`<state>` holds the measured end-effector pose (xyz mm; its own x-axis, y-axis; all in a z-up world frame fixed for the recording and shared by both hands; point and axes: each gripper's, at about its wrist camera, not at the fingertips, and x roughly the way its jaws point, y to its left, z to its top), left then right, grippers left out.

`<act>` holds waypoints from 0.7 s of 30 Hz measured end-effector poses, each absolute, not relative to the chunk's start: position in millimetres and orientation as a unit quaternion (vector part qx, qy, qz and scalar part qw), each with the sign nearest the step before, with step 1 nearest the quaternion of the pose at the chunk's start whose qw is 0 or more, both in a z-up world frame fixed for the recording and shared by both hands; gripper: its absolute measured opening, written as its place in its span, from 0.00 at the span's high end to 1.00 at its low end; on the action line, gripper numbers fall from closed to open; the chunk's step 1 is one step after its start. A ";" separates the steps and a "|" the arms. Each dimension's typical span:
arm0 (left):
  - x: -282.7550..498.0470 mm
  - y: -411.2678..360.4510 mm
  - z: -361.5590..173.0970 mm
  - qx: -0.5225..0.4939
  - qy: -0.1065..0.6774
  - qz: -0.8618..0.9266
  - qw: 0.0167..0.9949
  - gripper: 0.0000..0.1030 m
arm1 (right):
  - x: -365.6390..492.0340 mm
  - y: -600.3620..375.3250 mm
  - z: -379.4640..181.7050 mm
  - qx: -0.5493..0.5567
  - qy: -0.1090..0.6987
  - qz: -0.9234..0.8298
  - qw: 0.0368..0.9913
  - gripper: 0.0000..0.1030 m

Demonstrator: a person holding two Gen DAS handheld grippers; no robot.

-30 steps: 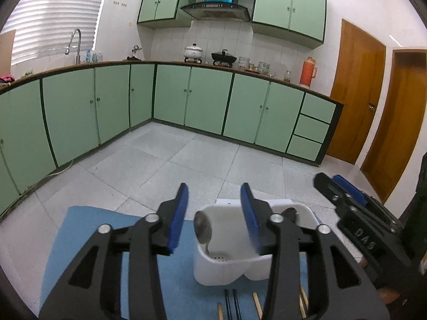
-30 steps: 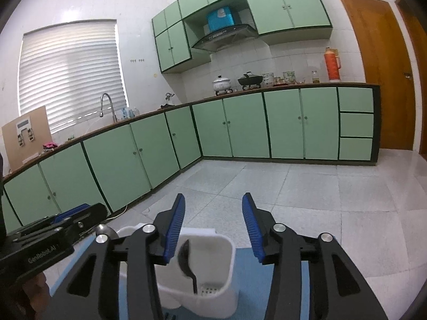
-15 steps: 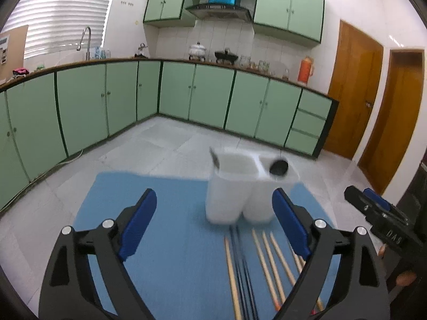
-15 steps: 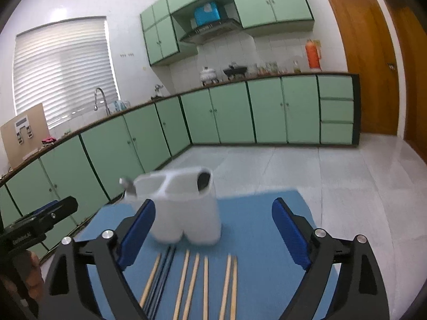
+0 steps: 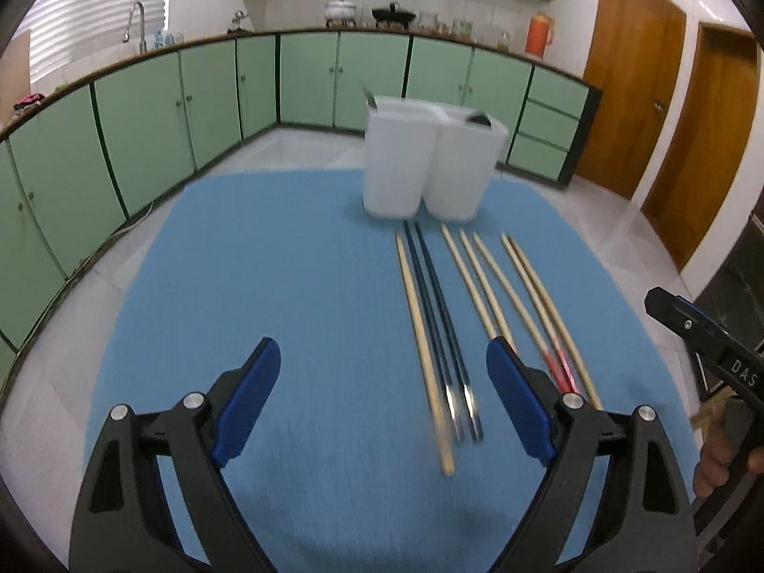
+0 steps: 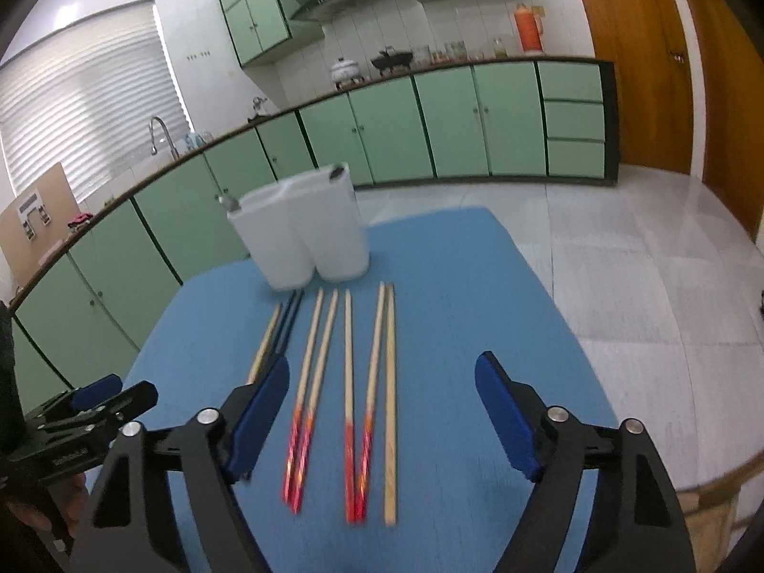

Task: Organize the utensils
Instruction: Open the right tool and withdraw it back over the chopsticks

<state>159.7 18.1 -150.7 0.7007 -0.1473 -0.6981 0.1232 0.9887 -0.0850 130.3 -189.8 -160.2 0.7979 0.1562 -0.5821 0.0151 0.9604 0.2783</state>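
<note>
A white two-compartment utensil holder (image 5: 429, 162) (image 6: 305, 234) stands at the far end of a blue mat (image 5: 296, 286) (image 6: 468, 296), with a spoon tip showing in each compartment. Several chopsticks lie in a row in front of it: a plain wooden one (image 5: 422, 339), a dark blue pair (image 5: 439, 315), and wooden ones with red ends (image 6: 315, 382) (image 6: 358, 391). My left gripper (image 5: 382, 401) is open and empty above the near mat, its right finger beside the chopsticks. My right gripper (image 6: 382, 415) is open and empty over the red-ended chopsticks.
Green kitchen cabinets (image 5: 143, 110) line the far walls under a worktop with a sink tap (image 6: 157, 133), pots and an orange flask (image 5: 539, 33). Wooden doors (image 5: 625, 71) stand at the right. Tiled floor lies beyond the mat's edges.
Both grippers have pulled back from the holder and opened wide. The holder now stands farther away and the full row of chopsticks has come into view.
</note>
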 end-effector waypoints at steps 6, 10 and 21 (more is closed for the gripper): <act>141.8 10.0 -170.3 -0.004 0.403 -0.076 0.912 0.21 | 104.6 -187.5 -188.0 0.128 0.361 0.034 0.923 0.40; 134.3 8.4 -181.6 -0.005 0.419 -0.070 0.905 0.24 | 94.9 -180.3 -208.1 0.111 0.390 0.038 0.913 0.54; 125.2 5.1 -195.4 -0.002 0.435 -0.058 0.899 0.29 | 92.5 -170.3 -229.3 0.088 0.410 0.048 0.907 0.75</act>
<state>125.2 5.1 -195.4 0.6153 -0.1068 -0.7810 0.1026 0.9932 -0.0550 92.5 -170.3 -229.3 0.6594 0.1597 -0.7347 -0.0153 0.9798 0.1992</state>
